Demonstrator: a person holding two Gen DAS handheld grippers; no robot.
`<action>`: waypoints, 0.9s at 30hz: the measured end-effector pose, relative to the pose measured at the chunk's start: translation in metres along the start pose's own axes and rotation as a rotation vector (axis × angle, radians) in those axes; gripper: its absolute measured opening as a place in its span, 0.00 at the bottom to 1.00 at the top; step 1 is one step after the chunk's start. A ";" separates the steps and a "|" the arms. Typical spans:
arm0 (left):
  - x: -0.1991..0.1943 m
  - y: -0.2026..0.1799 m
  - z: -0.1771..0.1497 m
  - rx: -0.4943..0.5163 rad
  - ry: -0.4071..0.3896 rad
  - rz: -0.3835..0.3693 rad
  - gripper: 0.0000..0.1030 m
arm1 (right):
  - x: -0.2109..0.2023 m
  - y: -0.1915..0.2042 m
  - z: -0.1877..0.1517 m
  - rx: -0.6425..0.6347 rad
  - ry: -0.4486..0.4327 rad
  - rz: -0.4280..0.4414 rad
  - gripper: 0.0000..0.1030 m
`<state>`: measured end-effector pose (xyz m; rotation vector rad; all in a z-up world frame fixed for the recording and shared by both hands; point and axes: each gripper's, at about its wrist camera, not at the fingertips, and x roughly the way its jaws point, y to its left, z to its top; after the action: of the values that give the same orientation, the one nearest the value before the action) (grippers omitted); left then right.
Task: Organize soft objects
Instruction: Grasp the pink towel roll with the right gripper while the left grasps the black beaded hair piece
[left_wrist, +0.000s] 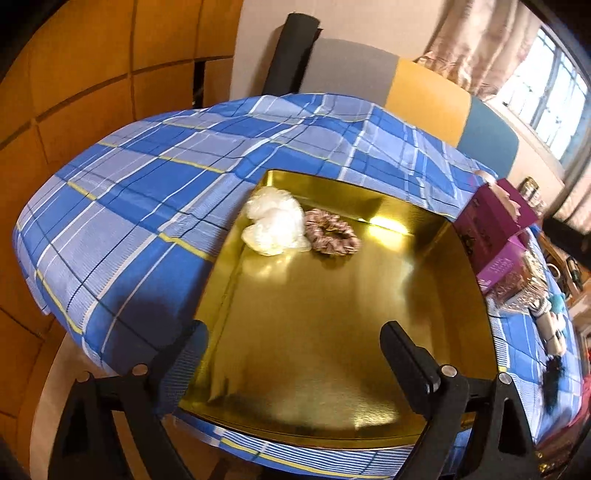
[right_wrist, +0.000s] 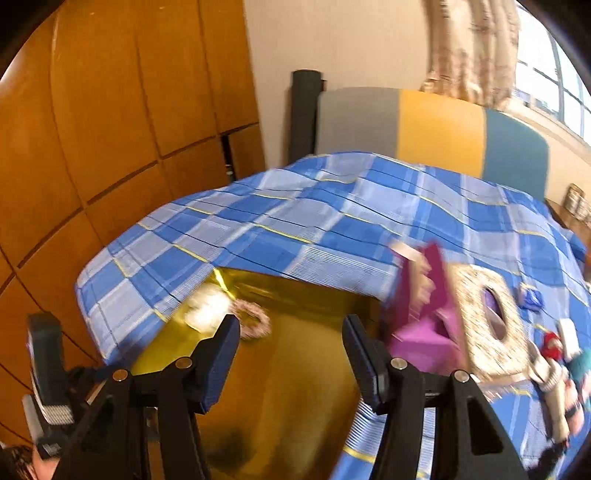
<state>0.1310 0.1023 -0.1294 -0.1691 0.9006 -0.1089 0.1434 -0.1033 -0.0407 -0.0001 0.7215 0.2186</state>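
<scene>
A gold tray (left_wrist: 314, 332) lies on the blue plaid cloth (left_wrist: 147, 192). In its far left corner sit a white fluffy scrunchie (left_wrist: 273, 221) and a pink-brown scrunchie (left_wrist: 332, 232), side by side. My left gripper (left_wrist: 291, 339) is open and empty above the tray's near part. My right gripper (right_wrist: 291, 343) is open and empty over the tray (right_wrist: 295, 387); the white scrunchie (right_wrist: 207, 306) and the pink-brown scrunchie (right_wrist: 253, 321) lie ahead of its left finger. More soft items (right_wrist: 554, 369) lie on the cloth at the right, blurred.
A purple box (left_wrist: 491, 229) and a glittery tissue box (right_wrist: 491, 321) stand right of the tray. A dark tasselled item (left_wrist: 554, 373) lies at the right edge. Behind the table are a grey, yellow and teal chair back (right_wrist: 439, 129), wooden cabinets (right_wrist: 110, 110) and a curtained window.
</scene>
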 end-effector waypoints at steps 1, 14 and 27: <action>-0.001 -0.003 -0.001 0.008 -0.006 -0.013 0.92 | -0.004 -0.008 -0.006 0.009 0.005 -0.014 0.57; -0.034 -0.066 -0.015 0.141 -0.075 -0.211 0.96 | -0.046 -0.161 -0.112 0.303 0.186 -0.321 0.57; -0.042 -0.180 -0.040 0.312 -0.025 -0.390 0.99 | -0.109 -0.376 -0.150 0.545 0.206 -0.649 0.63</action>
<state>0.0692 -0.0719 -0.0870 -0.0531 0.8058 -0.6052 0.0407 -0.5041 -0.1104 0.2624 0.9299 -0.6101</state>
